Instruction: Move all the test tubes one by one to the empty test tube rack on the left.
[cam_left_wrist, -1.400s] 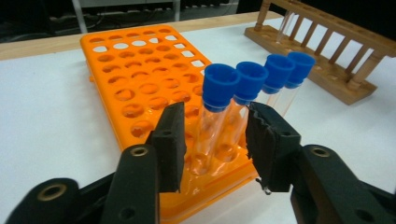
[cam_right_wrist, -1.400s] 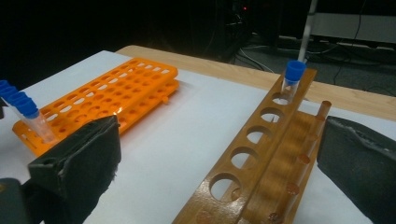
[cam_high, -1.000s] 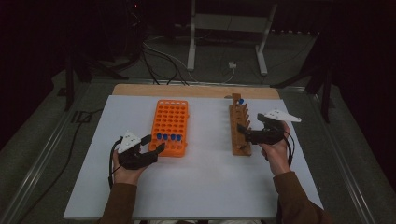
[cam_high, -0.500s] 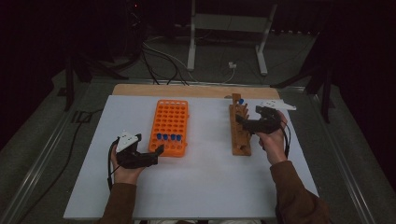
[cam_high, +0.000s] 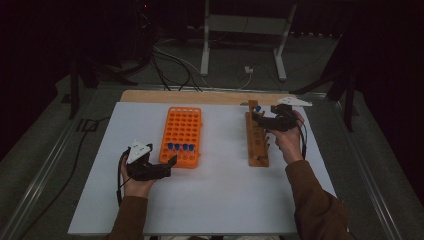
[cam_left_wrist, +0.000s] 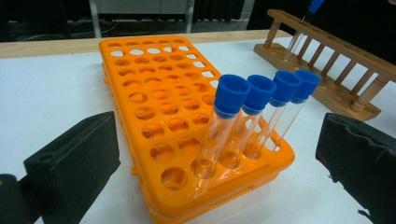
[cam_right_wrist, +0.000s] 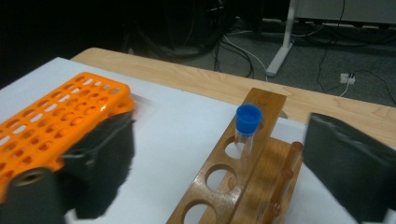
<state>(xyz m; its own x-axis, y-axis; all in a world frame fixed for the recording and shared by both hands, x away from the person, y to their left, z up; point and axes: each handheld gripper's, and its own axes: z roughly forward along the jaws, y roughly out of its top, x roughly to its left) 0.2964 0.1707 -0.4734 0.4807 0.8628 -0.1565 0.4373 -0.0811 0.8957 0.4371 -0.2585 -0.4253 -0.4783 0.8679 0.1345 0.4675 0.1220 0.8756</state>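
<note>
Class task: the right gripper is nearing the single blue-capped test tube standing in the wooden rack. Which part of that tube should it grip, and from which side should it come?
Grip the test tube just under its blue cap, on the short glass section showing above the wooden rack. Come level from the rack's open side, the right gripper straddling the tube, then lift straight up: it stands upright in a hole, so the rack hides its lower body.

Your work surface is a white table (cam_high: 225, 200) with a bare wooden strip (cam_high: 200, 97) along its far edge. Beyond it you have a grey floor (cam_high: 310, 65) with loose cables (cam_high: 172, 62) and a white plug (cam_high: 248, 70). A pale metal stand (cam_high: 245, 30) sits behind. The room beyond is dark; light falls on your table only.
</note>
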